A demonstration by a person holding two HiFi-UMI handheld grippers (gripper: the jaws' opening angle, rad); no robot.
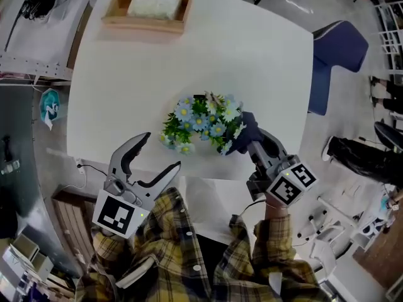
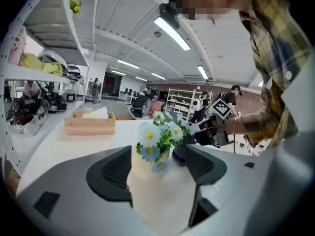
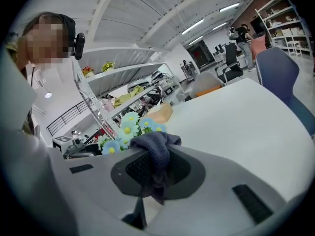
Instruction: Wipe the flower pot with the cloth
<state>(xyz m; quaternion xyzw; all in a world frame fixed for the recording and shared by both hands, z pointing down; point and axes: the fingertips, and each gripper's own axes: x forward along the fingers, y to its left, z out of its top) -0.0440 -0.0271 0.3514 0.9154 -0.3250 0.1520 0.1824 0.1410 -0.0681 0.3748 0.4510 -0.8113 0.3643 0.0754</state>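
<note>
- Standing on the white table (image 1: 252, 61), near the edge closest to the person, the flower pot (image 2: 146, 167) carries a bunch of blue and white flowers (image 1: 203, 121). From the head view the blooms hide the pot's body; the left gripper view shows its pale wall.
- Left gripper (image 1: 162, 150): jaws spread apart, holding nothing. It sits just left of the flowers, over the table's near edge. In its own view the pot appears in the gap between the two pads, and neither pad presses on it.
- Right gripper (image 1: 253, 140): jaws closed on a dark blue cloth (image 1: 245, 131). In the right gripper view the cloth bunches over the jaw tips and hangs down between the pads.
- Cloth and flowers: in the head view the cloth lies against the right side of the bunch. Whether it touches the pot's wall cannot be told.
- Overall layout: the pot stands between the two grippers, left gripper on one side and cloth-bearing right gripper on the other.
- Wooden tray (image 1: 148, 19): at the table's far corner, holding white tissues (image 1: 154, 4), well apart from the pot.
- Blue chair (image 1: 337, 52): beyond the table's right edge.
- Plaid sleeves (image 1: 170, 244): behind both grippers at the bottom of the head view.
</note>
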